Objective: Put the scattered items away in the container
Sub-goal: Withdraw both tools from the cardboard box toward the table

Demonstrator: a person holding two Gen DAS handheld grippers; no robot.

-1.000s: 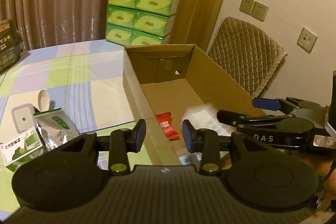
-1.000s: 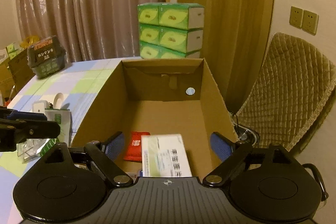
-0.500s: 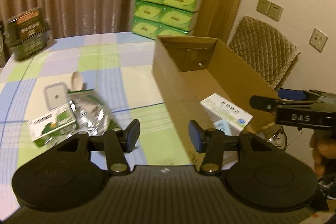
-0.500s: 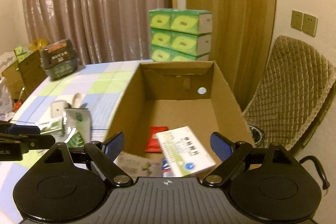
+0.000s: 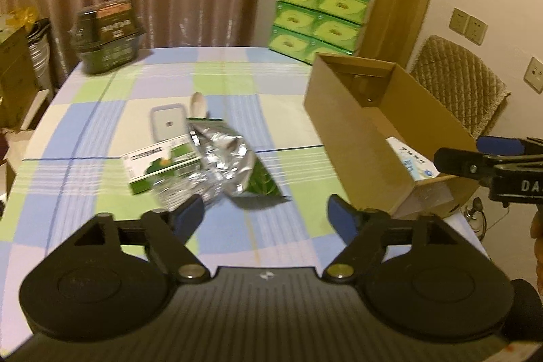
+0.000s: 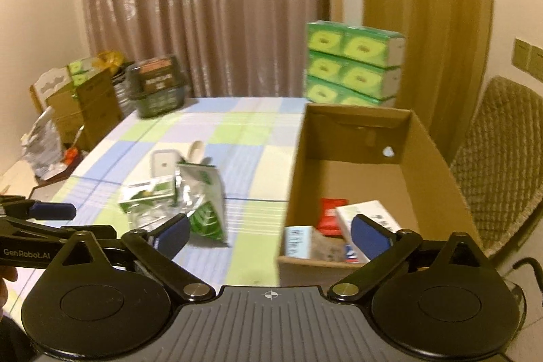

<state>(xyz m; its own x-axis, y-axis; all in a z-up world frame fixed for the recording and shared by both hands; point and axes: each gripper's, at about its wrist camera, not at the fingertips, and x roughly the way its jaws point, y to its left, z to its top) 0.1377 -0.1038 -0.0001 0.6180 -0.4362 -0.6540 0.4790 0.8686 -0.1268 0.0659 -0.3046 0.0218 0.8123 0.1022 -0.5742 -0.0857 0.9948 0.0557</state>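
An open cardboard box (image 5: 359, 128) (image 6: 437, 158) stands at the table's right edge. Inside lie a red packet (image 6: 331, 215), a white medicine box (image 6: 364, 212) (image 5: 412, 160) and a small blue-white carton (image 6: 298, 241). On the checked cloth left of it sit a green-white box (image 5: 159, 167) (image 6: 146, 197), a silver-green foil bag (image 5: 230, 168) (image 6: 203, 202), a small white container (image 5: 168, 122) (image 6: 164, 162) and a pale spoon (image 5: 198, 104) (image 6: 197, 150). My left gripper (image 5: 264, 214) hangs over the cloth, jaws opening, nothing between them. My right gripper (image 6: 268, 233) is near the box's front corner, jaws opening, empty.
A dark basket (image 5: 108, 34) (image 6: 157, 89) stands at the table's far left. Green tissue packs (image 5: 319, 17) (image 6: 353, 63) are stacked behind the box. A quilted chair (image 5: 461, 87) (image 6: 502, 158) stands right of the table. Cartons and bags (image 6: 81, 104) crowd the floor at left.
Both grippers pulled back from the box and swung left toward the scattered items. The white medicine box dropped from the right gripper into the box. The left jaws spread wide.
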